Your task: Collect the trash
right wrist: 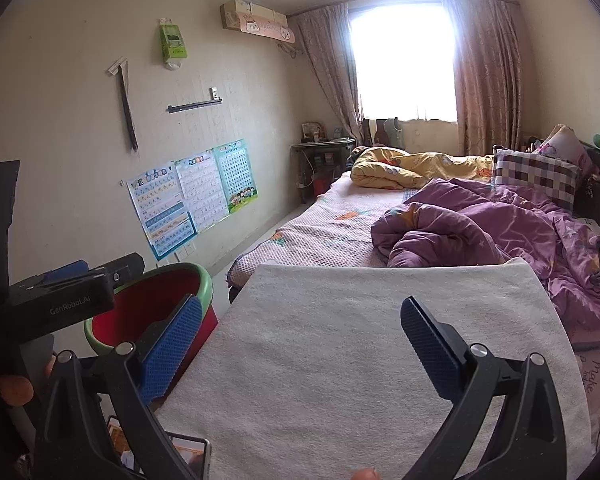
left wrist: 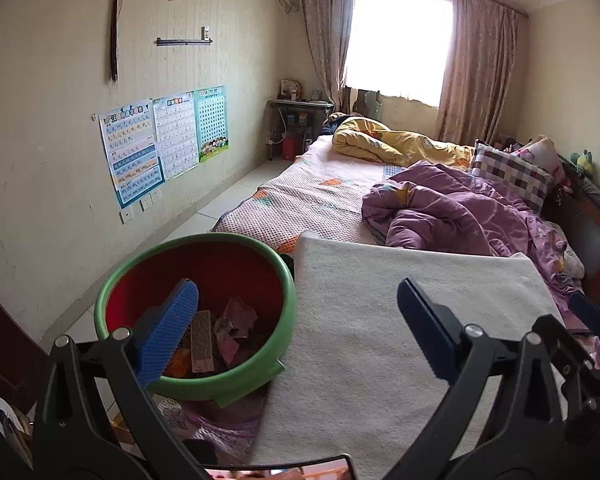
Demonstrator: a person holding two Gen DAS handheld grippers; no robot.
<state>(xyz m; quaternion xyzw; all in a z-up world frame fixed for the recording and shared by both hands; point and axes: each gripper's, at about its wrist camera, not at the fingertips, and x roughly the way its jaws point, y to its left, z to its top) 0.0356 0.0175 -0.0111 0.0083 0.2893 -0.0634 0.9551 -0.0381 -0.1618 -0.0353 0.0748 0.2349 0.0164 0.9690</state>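
Note:
A green-rimmed red bin (left wrist: pixel 260 372) stands at the left of a white cloth-covered board (left wrist: pixel 380 340) on the bed. Inside it lie crumpled pink wrappers (left wrist: pixel 236 320) and a flat grey packet (left wrist: pixel 202 340). My left gripper (left wrist: pixel 296 320) is open and empty, its left finger over the bin, its right finger over the cloth. In the right wrist view the bin (right wrist: pixel 204 280) shows at the left, partly hidden by the left gripper's body (right wrist: pixel 60 304). My right gripper (right wrist: pixel 300 340) is open and empty above the white cloth (right wrist: pixel 340 340).
A purple quilt (left wrist: pixel 460 216), a checked pillow (left wrist: pixel 512 176) and a yellow quilt (left wrist: pixel 396 140) lie on the bed beyond the cloth. Posters (left wrist: pixel 160 140) hang on the left wall. A small desk (left wrist: pixel 300 120) stands by the window. A phone (right wrist: pixel 188 456) lies at the cloth's near edge.

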